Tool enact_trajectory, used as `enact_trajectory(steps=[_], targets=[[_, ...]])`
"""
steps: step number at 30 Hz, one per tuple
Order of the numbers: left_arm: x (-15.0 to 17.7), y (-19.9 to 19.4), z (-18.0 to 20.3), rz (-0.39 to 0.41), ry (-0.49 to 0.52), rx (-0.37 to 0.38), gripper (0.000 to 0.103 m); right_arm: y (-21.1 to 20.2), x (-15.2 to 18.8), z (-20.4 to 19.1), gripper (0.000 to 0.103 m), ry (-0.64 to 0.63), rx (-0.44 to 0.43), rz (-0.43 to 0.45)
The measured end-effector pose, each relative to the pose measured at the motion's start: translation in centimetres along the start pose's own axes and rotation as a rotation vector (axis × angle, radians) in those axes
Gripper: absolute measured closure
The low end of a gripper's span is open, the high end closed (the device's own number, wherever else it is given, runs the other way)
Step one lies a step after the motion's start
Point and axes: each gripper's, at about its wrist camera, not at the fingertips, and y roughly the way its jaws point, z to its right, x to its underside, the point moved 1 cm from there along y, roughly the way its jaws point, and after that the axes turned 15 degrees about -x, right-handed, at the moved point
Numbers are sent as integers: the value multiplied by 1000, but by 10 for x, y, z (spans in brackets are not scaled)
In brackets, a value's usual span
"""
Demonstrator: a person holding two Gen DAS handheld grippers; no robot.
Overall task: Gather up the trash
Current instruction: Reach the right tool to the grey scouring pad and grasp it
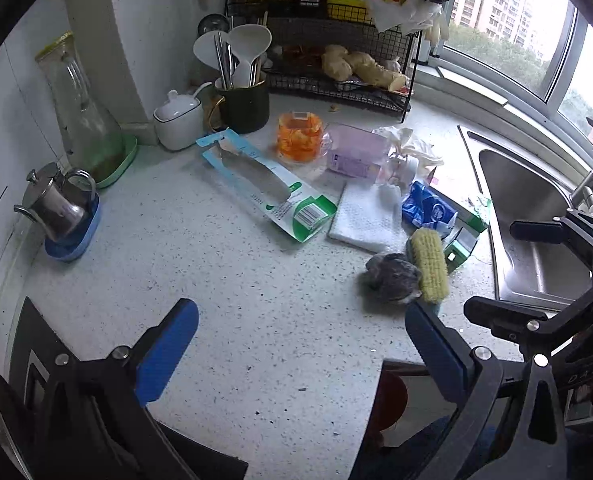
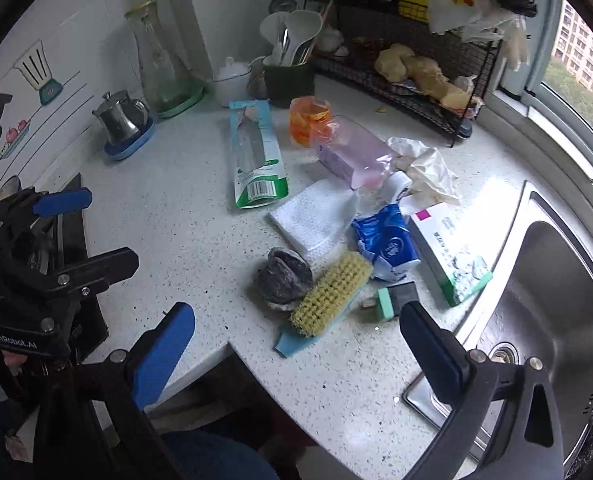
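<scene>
1. Left gripper [image 1: 302, 344]: jaws spread wide, empty, above bare counter [image 1: 216, 280] near its front edge
2. Right gripper [image 2: 296, 346]: jaws wide apart too, nothing held, over counter edge just left of sink [image 2: 556, 280]
3. Trash lies mid-counter: knife pack [image 2: 254, 152] flat at left, orange wrapper [image 2: 310, 120] behind it, pink bag [image 2: 356, 156] touching wrapper, crumpled tissue [image 2: 424, 164] to the right
4. Closer in: white napkin [image 2: 316, 216], blue tissue pack [image 2: 388, 244], box [image 2: 448, 252] by sink rim
5. Nearest right gripper: grey wad [image 2: 284, 276] touching brush [image 2: 332, 292], green sponge [image 2: 392, 300] just beside
</scene>
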Motion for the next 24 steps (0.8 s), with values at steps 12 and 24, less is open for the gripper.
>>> enact_trajectory(steps=[12, 24], targets=[[2, 48, -26, -77, 10, 1, 0, 79, -32, 9, 1, -74, -37, -198], [6, 75, -33, -151, -2, 16, 0, 124, -27, 4, 26, -175, -54, -377]])
